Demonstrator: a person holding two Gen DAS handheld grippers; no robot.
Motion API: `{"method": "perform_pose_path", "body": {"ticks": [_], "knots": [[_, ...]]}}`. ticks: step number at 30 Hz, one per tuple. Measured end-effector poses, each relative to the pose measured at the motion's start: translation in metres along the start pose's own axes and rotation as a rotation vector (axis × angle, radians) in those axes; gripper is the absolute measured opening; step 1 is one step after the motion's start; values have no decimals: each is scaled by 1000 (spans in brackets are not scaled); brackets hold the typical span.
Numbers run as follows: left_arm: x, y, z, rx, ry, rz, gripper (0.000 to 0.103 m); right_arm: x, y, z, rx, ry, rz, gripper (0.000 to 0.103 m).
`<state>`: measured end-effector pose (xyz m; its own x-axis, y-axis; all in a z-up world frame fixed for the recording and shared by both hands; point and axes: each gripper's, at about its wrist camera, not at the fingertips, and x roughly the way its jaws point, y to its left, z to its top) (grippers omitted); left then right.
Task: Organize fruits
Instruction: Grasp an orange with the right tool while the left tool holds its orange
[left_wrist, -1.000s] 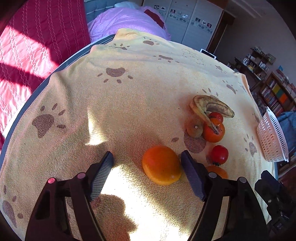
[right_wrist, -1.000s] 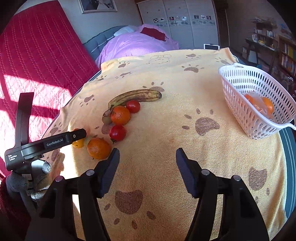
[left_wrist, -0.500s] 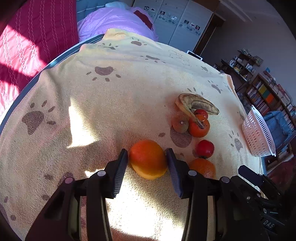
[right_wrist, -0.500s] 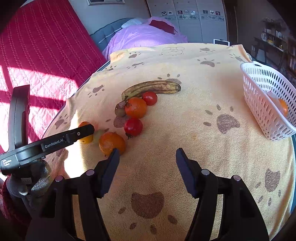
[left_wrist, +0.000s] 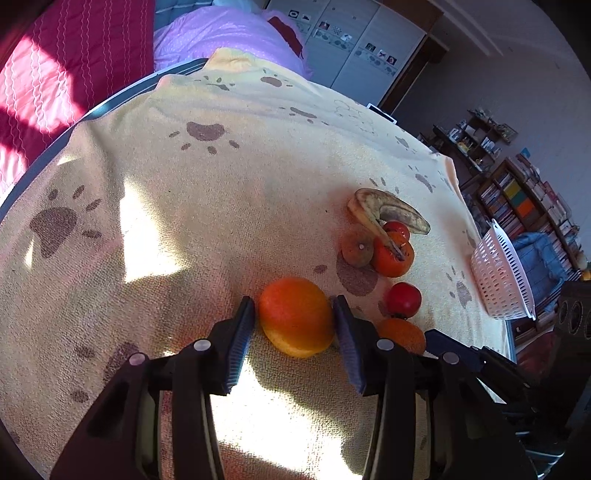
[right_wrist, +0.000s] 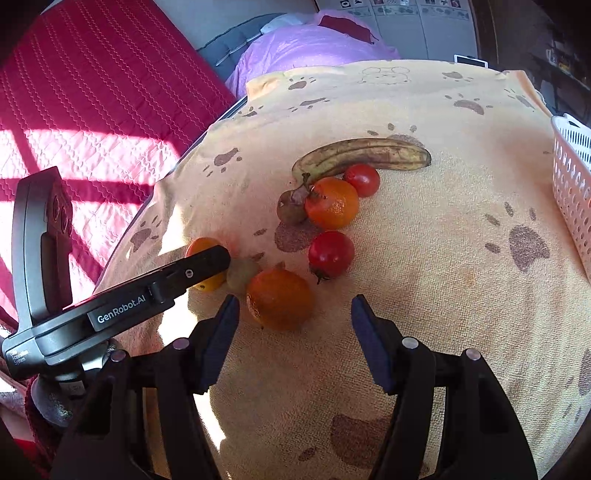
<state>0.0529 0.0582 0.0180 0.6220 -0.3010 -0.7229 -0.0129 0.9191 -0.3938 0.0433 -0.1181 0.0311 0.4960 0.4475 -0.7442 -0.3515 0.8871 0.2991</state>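
Now that the left gripper (left_wrist: 295, 325) has closed its fingers onto the big orange (left_wrist: 297, 317), just left of the tomato (left_wrist: 402, 300), it's ready to lift; right gripper (right_wrist: 295, 314) open, empty, approaching the 2nd orange (right_wrist: 279, 298).

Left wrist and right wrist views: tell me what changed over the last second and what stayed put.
The left gripper closed from wide open onto the orange, its pads now pressing both sides. The right gripper moved in toward the fruit pile, jaws unchanged and open, now just short of a second orange. The banana, tomatoes, kiwis and white basket lie where they were on the towel.
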Motion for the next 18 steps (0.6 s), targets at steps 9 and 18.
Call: {"method": "perform_pose_path", "body": {"ticks": [9,18], "knots": [[-1,1,-1,-3,-2,-18,44,16,7,3,-33,35,-6,42],[1,-12,-3,49,-16,55,45,4,2,-2,-36,8,-45,42]]}}
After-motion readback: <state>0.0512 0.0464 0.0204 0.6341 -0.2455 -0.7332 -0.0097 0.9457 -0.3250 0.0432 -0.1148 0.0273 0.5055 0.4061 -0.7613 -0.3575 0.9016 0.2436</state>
